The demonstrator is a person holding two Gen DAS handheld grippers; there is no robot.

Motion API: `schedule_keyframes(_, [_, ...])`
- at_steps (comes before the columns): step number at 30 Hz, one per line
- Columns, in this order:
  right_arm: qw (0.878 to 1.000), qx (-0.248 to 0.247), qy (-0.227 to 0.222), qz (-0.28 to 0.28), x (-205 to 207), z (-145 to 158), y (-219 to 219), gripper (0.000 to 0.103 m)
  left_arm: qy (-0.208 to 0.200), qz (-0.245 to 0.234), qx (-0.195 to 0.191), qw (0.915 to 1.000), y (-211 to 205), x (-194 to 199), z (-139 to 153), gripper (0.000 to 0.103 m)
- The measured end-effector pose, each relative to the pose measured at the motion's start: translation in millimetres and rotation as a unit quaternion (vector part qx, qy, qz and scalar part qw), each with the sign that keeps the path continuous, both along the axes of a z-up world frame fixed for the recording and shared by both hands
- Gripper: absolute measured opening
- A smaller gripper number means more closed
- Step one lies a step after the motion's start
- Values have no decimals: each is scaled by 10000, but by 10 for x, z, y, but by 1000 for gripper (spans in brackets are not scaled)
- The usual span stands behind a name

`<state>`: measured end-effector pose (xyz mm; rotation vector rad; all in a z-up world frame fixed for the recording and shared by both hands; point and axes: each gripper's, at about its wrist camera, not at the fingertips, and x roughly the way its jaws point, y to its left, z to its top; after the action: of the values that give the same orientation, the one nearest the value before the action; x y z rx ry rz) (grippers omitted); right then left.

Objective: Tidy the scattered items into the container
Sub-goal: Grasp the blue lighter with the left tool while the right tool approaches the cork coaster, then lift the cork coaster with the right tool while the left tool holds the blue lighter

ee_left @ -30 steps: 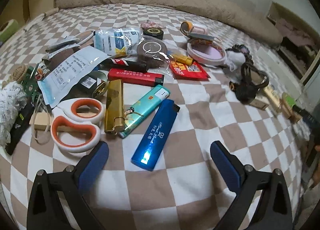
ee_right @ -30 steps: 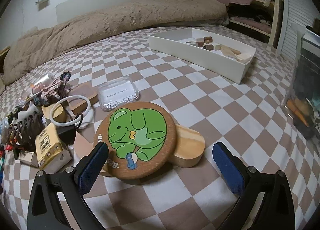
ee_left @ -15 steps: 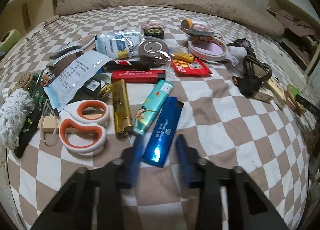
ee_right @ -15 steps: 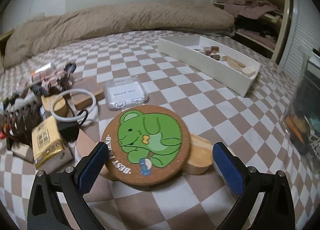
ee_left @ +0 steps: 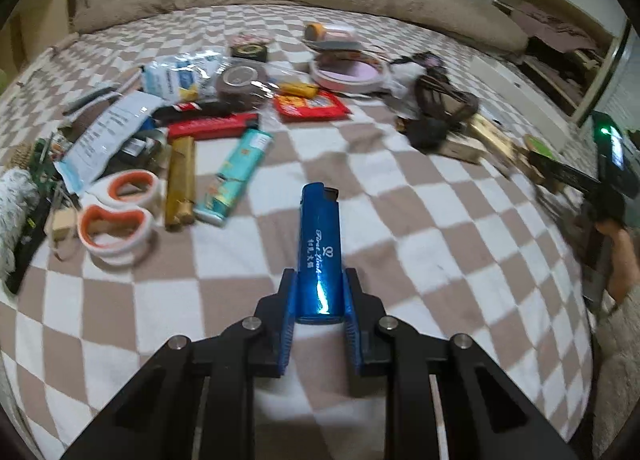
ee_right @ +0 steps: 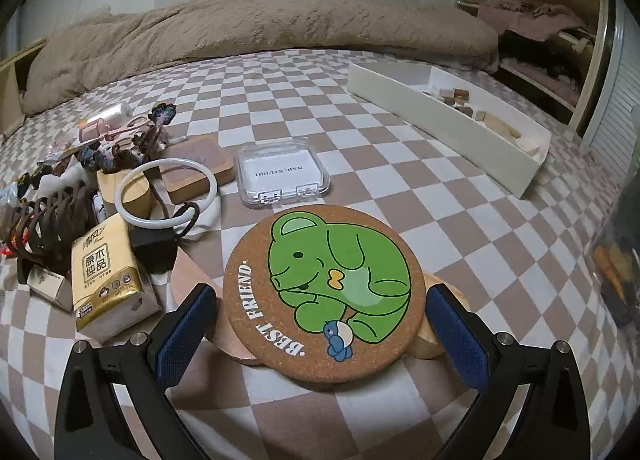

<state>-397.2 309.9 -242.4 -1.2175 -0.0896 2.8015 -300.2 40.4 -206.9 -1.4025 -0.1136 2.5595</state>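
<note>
My left gripper point(ee_left: 319, 292) is clamped on the blue lighter point(ee_left: 320, 248), centre frame, pads on its lower end. Its long axis runs straight away from the camera, black cap up-frame. Left of it: teal lighter point(ee_left: 236, 176), gold lighter point(ee_left: 181, 182), scissors point(ee_left: 120, 216), none touching it. My right gripper point(ee_right: 320, 326) is spread wide, jaws flanking the cork coaster point(ee_right: 324, 294), not pressing it. White tray point(ee_right: 452, 120) upper right, checkered blanket point(ee_right: 400, 188) between.

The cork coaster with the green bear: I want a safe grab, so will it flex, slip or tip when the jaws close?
The cork coaster looks stiff and light. Its grainy face probably grips well. Resting partly on a wooden piece, it may tilt when pushed.
</note>
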Motion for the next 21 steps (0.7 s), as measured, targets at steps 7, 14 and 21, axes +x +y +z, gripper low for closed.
schedule_keyframes(7, [9999,133,-30,-24,-7,-2,-49,103,-58,-8,108,9999,17,47,-22,22])
schedule_keyframes(14, [9999,85,30,-112,20,27,4,98,33,43,66,10000,25,60,-36,22])
schedule_keyframes(21, [9992,-241,39,-330,79,75,158,98,111,210,156,9996,30,10,-37,37])
